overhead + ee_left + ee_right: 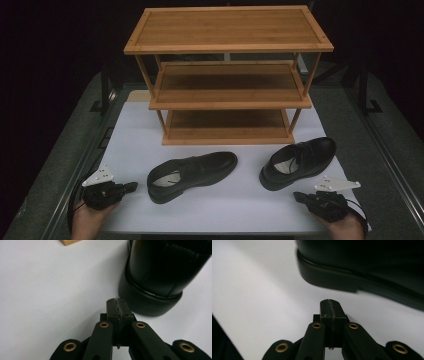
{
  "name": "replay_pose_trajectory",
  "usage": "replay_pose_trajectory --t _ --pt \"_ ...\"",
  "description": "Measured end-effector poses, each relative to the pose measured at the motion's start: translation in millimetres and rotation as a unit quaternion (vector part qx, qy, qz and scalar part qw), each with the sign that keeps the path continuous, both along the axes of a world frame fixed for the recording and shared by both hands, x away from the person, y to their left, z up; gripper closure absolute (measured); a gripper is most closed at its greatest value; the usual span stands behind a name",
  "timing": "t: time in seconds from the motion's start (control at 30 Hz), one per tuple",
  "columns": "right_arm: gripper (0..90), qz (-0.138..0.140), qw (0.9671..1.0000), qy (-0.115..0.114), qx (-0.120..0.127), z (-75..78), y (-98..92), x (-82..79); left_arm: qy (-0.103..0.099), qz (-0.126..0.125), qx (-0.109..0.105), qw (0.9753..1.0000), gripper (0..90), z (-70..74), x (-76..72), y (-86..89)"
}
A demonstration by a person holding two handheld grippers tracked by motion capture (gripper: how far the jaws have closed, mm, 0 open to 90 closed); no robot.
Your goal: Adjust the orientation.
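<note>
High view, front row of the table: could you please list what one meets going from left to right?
Left claw → left shoe → right shoe → right claw.

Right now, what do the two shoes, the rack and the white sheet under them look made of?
Left shoe and right shoe: black, smooth, look like polished leather by their soft sheen; the stacked heel in the right gripper view looks like rubber or leather, cannot tell which. Rack: light wood, possibly bamboo, with visible grain and a satin finish. White sheet: matte, flat, paper or thin board, cannot tell which.
</note>
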State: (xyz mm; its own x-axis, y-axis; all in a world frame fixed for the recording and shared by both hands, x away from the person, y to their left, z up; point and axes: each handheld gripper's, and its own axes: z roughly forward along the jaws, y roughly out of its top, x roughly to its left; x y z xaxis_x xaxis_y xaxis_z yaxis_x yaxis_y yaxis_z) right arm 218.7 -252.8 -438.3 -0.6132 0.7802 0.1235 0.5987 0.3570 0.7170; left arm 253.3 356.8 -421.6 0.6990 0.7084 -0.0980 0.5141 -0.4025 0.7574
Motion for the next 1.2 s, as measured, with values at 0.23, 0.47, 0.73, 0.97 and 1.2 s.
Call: replay_pose_trajectory --t 0.23,0.47,0.73,0.97,1.2 --pt "89.7 0.038 0.9992 -0.009 0.010 11.0 32.5 3.1 -0.012 -0.010 0.011 0.9998 90.0 5.4 10.7 -8.9" --pt "89.7 0.072 0.9970 -0.018 0.021 19.6 62.1 10.2 -0.016 -0.021 0.018 0.9995 90.0 8.3 25.0 -20.2" --pt "89.6 0.103 0.9937 -0.029 0.033 26.6 99.9 24.7 -0.018 -0.035 0.018 0.9991 90.0 9.7 42.1 -34.0" --pt "89.7 0.133 0.9900 -0.035 0.031 23.1 146.5 41.6 -0.003 -0.051 0.018 0.9985 90.0 1.9 45.9 -42.5" --pt "89.6 0.145 0.9882 -0.038 0.029 18.8 170.4 52.4 0.002 -0.052 0.016 0.9985 90.0 0.0 45.5 -43.7"
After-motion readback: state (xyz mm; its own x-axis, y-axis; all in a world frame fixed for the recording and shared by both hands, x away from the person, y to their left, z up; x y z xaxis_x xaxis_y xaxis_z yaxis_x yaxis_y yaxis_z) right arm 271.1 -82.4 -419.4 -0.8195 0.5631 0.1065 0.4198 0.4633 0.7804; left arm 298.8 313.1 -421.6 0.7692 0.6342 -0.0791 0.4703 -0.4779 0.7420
